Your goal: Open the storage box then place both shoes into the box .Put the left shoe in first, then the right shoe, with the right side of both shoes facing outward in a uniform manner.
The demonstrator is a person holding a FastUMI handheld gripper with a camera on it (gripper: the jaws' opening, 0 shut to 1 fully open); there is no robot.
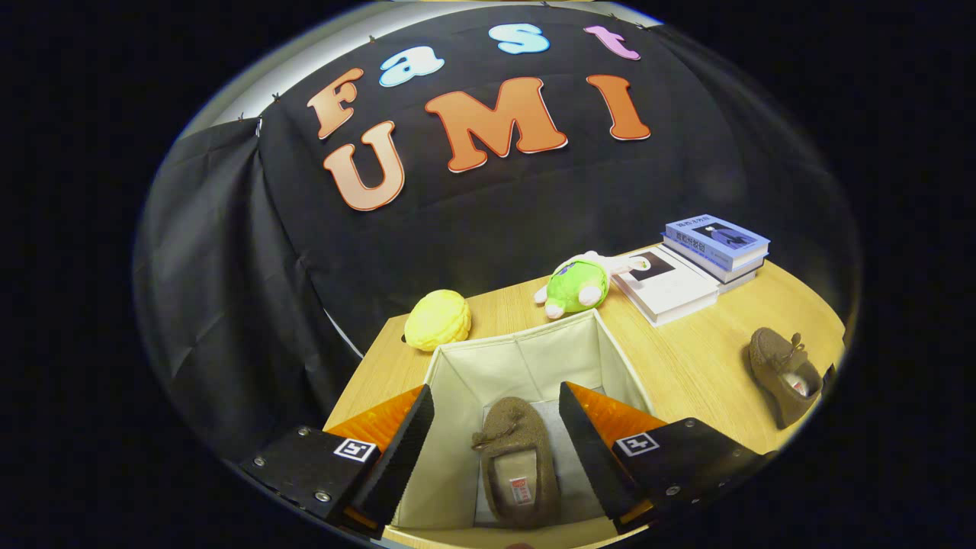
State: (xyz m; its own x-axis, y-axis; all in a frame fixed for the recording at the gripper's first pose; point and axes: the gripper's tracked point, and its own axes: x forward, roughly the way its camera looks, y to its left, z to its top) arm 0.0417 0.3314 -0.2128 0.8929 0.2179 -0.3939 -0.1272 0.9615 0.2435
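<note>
One shoe boxed, one waiting on the counter.

Far left sits a yellow plush (438,320); your claw (496,442) hangs wide open, holding nothing, over the open storage box (526,354), where the first shoe (515,461) lies between the fingers. Far right, the second shoe (785,374) rests on the counter (686,358) — soft, light, likely squashy — pinch it across the heel sides.

Parted tongs (496,427) above shoe (515,465) in box (534,347)
</note>
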